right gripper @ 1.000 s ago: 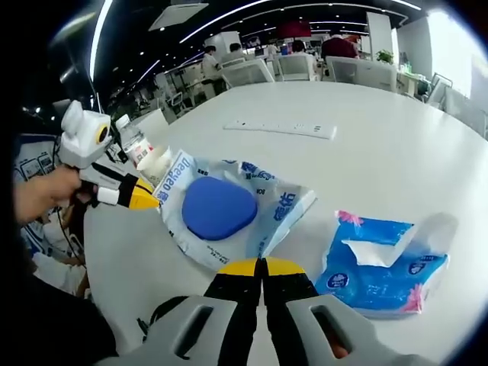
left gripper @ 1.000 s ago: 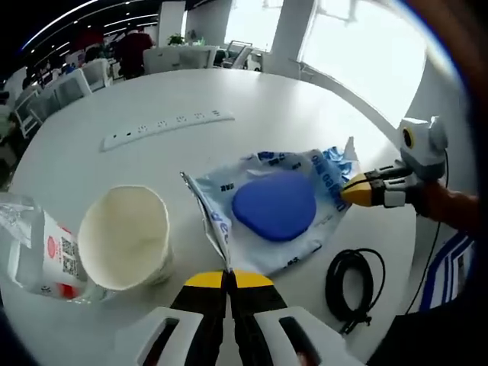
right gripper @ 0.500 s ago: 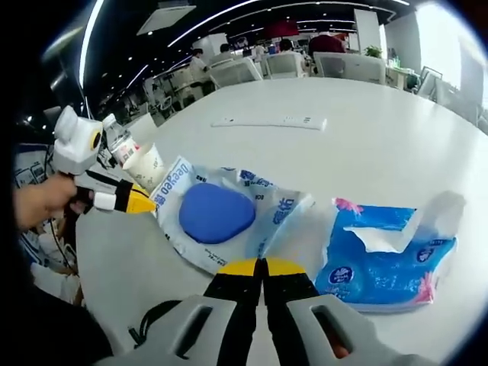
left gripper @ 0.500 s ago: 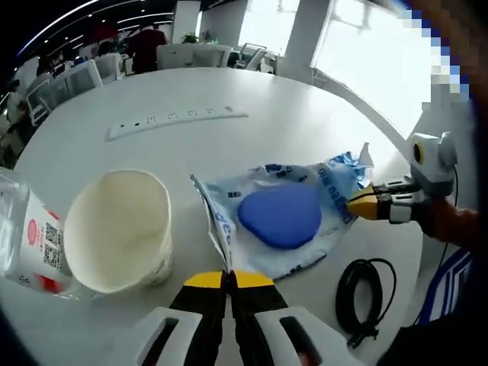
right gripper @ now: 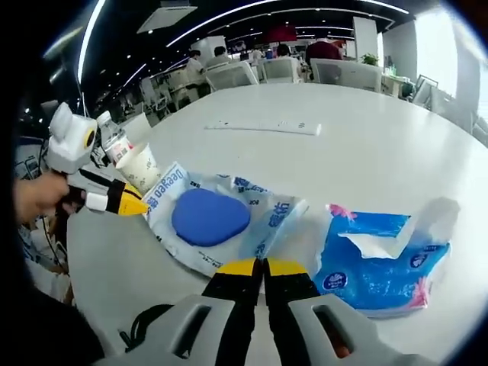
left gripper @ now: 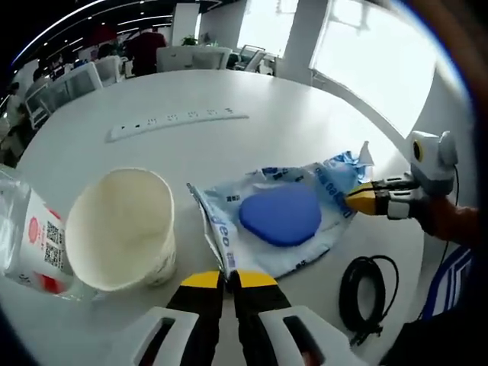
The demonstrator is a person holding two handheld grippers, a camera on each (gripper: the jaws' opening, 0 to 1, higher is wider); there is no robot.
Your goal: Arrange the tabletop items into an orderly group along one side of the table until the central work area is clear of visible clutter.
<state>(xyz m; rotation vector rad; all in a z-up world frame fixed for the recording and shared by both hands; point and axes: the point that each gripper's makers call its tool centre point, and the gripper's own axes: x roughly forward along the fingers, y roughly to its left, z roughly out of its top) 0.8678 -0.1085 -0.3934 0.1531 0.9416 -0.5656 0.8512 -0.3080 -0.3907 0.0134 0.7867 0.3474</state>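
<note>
I have both tongs pinched on opposite edges of the white and blue wet-wipe pack, which lies flat on the round white table near the edge closest to me. My left gripper has its yellow-tipped jaws nearly closed with a thin flap of the pack's wrapper between them, and in the right gripper view it reaches in from the left, its tip touching the pack's far end. My right gripper has its jaws pressed together at the pack's near edge (I think on the wrapper, though the contact is partly hidden below the jaw tips). Just beside the pack, toward the table's edge in the left gripper view, stands an empty paper cup, and a clear plastic bottle with a red and white label lies touching it. A blue tissue pack with a white sheet poking out sits just beside the wet-wipe pack. A coiled black cable lies near the table's edge, and a white power strip rests well apart, toward the middle.
</note>
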